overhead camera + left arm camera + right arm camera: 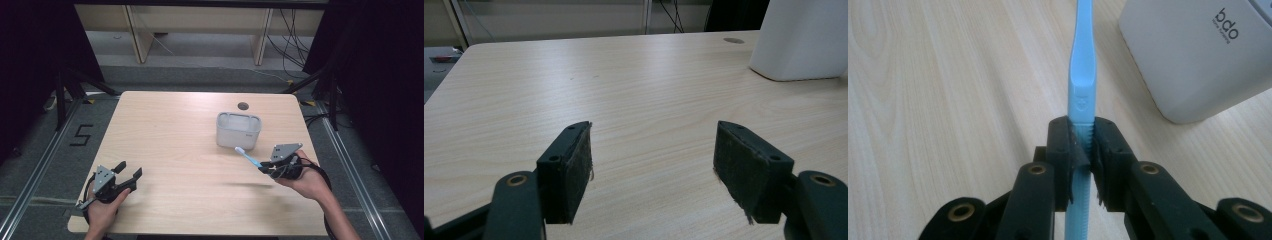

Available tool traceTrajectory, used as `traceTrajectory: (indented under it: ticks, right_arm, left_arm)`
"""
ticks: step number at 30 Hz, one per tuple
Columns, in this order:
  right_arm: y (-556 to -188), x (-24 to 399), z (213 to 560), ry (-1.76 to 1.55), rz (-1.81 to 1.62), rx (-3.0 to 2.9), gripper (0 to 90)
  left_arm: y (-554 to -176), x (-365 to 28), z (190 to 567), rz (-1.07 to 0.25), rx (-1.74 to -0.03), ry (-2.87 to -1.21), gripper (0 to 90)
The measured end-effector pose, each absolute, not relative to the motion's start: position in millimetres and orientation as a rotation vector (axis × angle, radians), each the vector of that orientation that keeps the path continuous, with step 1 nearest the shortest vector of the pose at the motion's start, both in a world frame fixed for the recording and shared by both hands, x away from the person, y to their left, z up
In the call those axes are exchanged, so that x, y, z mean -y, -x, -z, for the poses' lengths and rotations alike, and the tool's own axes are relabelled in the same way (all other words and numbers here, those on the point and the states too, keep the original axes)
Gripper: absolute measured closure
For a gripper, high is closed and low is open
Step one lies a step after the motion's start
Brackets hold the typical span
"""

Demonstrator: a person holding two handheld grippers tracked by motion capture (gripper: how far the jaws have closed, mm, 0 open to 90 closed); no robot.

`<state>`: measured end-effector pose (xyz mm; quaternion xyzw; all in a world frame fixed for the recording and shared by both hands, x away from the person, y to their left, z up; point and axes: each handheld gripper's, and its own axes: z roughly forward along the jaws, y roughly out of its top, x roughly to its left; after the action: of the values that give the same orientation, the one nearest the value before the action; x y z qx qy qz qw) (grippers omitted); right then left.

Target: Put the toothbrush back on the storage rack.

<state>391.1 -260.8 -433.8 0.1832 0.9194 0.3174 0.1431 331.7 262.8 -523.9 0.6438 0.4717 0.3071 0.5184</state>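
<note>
The right hand-held gripper [265, 169], at the lower right of the high view, is clamped on a light blue toothbrush [248, 156]. In the right gripper view the jaws press flat on both sides of the handle [1082, 107], with the pads [1099, 150] tight against it and nothing else between them. The brush sticks out beyond the jaws toward the upper left of the high view, and its white bristle end [239, 149] is the far tip.

The relation that matters is brush to bin. The white bin [238, 131] stands on the worktop [175, 150] just up and left of the right hand-held gripper, in the centre right of the high view, with its open top facing up. The long axis of the brush already points at the bin's near wall, and the bristle tip sits just in front of that wall, low on it rather than over the rim. Whether the tip touches the wall I cannot tell. My judgement is that the brush must come up above the rim before it can go in.

The left hand-held gripper [129, 172], at the lower left of the high view, has its jaws wide apart and holds nothing; in the left gripper view bare worktop lies between its pads [579, 165]. It is well apart from the bin, so the right hand is much the nearer one
</note>
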Motion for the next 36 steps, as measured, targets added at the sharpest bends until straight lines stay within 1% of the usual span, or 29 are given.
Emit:
traceTrajectory:
  ticks: [15,23,36]
  right_arm:
    - [-390,265,438,-0.563,-1.048,-2.551,79.3]
    - [-382,268,440,-0.605,-1.186,-2.4,79.3]
    - [-377,267,443,-0.668,-1.298,-2.253,79.3]
  left_arm:
    - [-332,-263,524,-0.736,-1.131,-1.542,31.2]
    - [-332,-263,524,-0.737,-1.131,-1.544,31.2]
    - [-332,-263,525,-0.731,-1.127,-1.529,31.2]
